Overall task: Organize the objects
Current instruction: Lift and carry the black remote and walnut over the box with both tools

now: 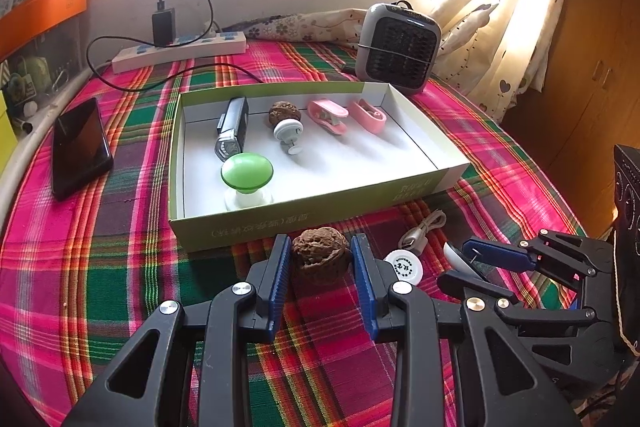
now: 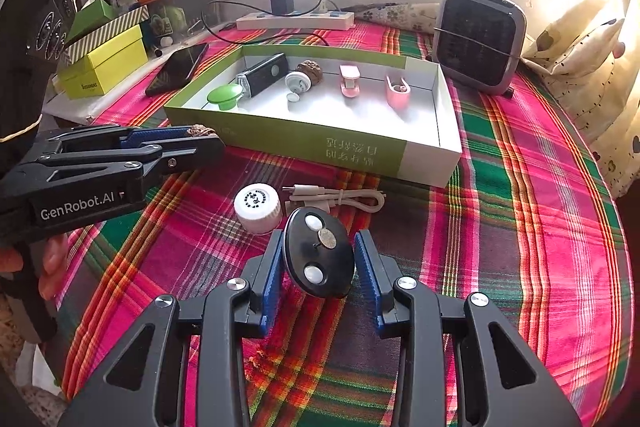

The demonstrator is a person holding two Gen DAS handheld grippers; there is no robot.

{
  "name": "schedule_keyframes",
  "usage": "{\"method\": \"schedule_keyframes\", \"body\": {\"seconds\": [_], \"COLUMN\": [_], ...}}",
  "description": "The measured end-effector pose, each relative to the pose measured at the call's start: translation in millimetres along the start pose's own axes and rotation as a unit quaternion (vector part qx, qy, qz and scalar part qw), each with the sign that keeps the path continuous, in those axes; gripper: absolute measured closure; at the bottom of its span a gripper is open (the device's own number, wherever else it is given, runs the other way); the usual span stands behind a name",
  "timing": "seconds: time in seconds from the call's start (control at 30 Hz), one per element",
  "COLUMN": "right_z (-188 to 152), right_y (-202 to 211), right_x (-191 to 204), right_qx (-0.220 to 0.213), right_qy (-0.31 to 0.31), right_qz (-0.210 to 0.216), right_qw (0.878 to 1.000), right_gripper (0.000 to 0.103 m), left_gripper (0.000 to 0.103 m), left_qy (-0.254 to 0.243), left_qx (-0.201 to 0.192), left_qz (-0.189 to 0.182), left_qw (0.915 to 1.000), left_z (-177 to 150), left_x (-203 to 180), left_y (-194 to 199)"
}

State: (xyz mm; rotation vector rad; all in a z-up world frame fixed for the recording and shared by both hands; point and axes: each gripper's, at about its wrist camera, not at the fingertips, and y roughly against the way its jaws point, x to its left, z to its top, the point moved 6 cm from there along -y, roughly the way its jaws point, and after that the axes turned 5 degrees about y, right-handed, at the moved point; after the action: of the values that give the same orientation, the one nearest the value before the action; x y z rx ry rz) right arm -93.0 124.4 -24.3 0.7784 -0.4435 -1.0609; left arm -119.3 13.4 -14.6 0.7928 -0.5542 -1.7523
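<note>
We clamp left gripper (image 1: 320, 259) on walnut (image 1: 320, 259), just before box (image 1: 280, 223): hard, light, ridged; right gripper (image 2: 318, 259) clamped on black oval piece (image 2: 318, 259): smooth, slippery; grip at sides.

box wall (image 1: 280, 227) ahead, cap (image 1: 404, 267) beside, open cloth (image 2: 520, 227) right

Wrinkled brown walnut (image 1: 319, 255), clamped upright just before green-walled box (image 1: 280, 223). Black oval piece (image 2: 318, 253) with two white studs, gripped tilted. White cap (image 2: 258, 207) and coiled cable (image 2: 340, 197) flat on plaid cloth.
</note>
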Motion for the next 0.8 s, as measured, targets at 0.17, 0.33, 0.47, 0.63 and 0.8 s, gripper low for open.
{"method": "schedule_keyframes", "body": {"seconds": [0.17, 0.33, 0.47, 0.63, 0.8], "right_z": [4.3, 16.3, 26.5, 40.0, 54.2], "right_y": [3.2, 10.0, 11.9, 12.0, 7.5], "right_x": [0.1, -0.2, -0.9, -1.4, -2.9], "right_qx": [-0.005, -0.021, -0.03, -0.037, -0.041], "right_qy": [-0.002, 0.003, 0.007, 0.015, 0.024], "right_qz": [0.003, 0.004, 0.004, 0.008, 0.011], "right_qw": [1.0, 1.0, 1.0, 0.999, 0.999], "right_gripper": [0.067, 0.067, 0.067, 0.067, 0.067], "left_gripper": [0.074, 0.074, 0.074, 0.074, 0.074], "left_qy": [-0.001, -0.005, -0.006, -0.002, 0.0], "left_qx": [-0.004, -0.012, -0.015, -0.018, -0.02], "left_qz": [-0.001, -0.001, -0.002, -0.005, -0.001], "left_qw": [1.0, 0.9999, 0.9999, 0.9998, 0.9998], "left_z": [2.7, 10.3, 16.2, 23.6, 31.2], "left_x": [0.0, 0.3, 0.3, 2.1, 5.7], "left_y": [4.0, 10.2, 12.8, 12.2, 7.9]}}
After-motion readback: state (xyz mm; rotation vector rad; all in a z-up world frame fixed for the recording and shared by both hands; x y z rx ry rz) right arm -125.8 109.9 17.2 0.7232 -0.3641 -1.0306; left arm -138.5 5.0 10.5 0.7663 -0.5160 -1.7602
